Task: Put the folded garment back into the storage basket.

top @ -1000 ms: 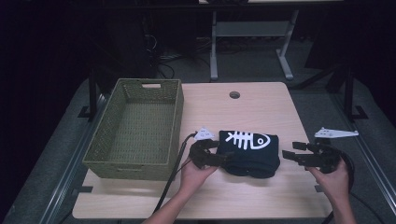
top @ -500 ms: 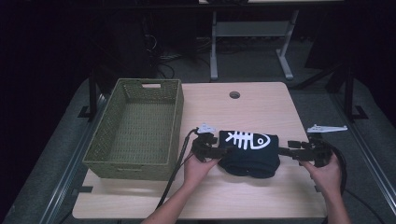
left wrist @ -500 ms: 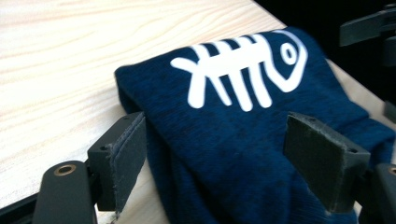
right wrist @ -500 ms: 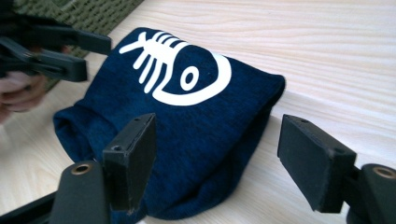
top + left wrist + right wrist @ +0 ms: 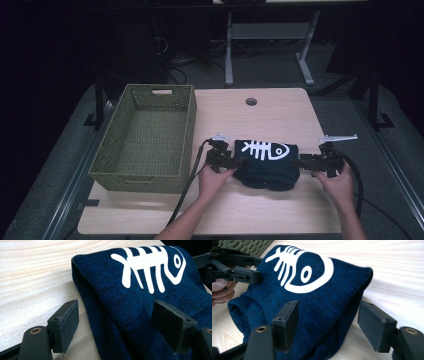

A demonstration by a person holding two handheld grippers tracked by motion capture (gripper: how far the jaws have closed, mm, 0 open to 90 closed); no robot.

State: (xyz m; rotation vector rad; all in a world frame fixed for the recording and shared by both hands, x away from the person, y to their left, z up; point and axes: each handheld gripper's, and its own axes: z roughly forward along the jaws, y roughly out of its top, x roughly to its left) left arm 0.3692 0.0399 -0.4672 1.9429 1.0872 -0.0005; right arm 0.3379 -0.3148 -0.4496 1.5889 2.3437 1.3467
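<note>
On the wooden surface (image 5: 270, 107) just right of the green basket (image 5: 145, 135), a folded navy sweater (image 5: 267, 167) with a white fish-skeleton print lies with its long axis running left to right, the fish's head pointing away from the basket. From above, the left gripper (image 5: 231, 161) and right gripper (image 5: 306, 162) flank the sweater's two short ends, about equally near.

Left gripper view: jaws stand wide apart, empty, straddling the sweater's folded edge (image 5: 140, 302).

Right gripper view: jaws likewise spread and holding nothing, bracketing the sweater's opposite end (image 5: 322, 297).
</note>
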